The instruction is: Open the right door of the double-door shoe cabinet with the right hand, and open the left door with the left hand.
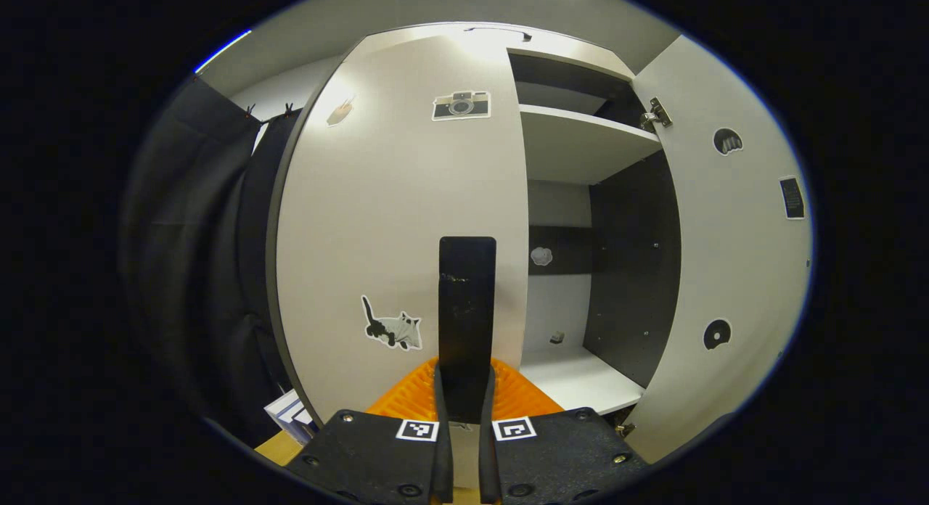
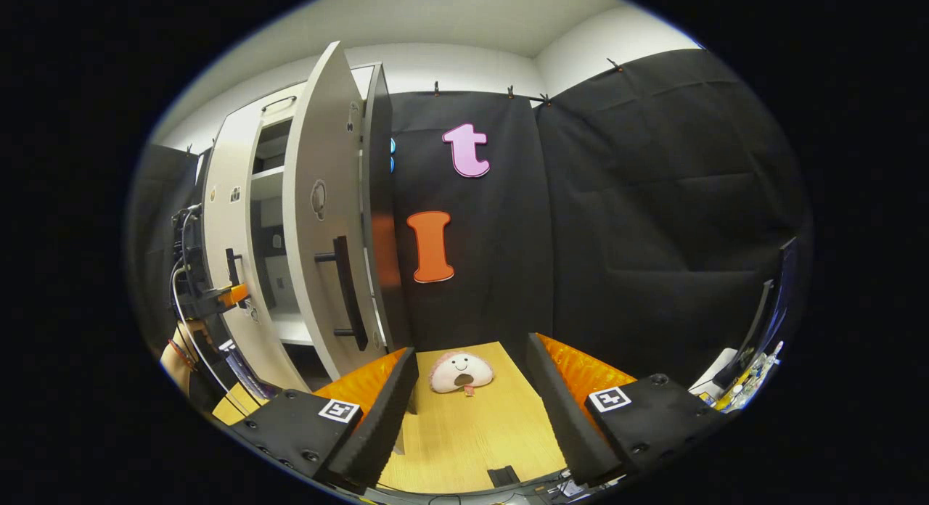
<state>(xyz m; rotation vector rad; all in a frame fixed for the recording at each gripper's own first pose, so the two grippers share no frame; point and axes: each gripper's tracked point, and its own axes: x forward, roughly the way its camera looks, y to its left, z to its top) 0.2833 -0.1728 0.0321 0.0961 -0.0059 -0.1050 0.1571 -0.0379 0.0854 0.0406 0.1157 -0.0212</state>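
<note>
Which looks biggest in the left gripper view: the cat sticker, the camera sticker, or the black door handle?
1. The black door handle, held in the left tongs, though it is nearest the camera.
2. and 3. The cat sticker and camera sticker look about alike; I can't rank them.

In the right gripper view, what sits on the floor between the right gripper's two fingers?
A small plush toy lies on the wooden floor, in the gap ahead of the open right gripper, right of the opened right door.
</note>
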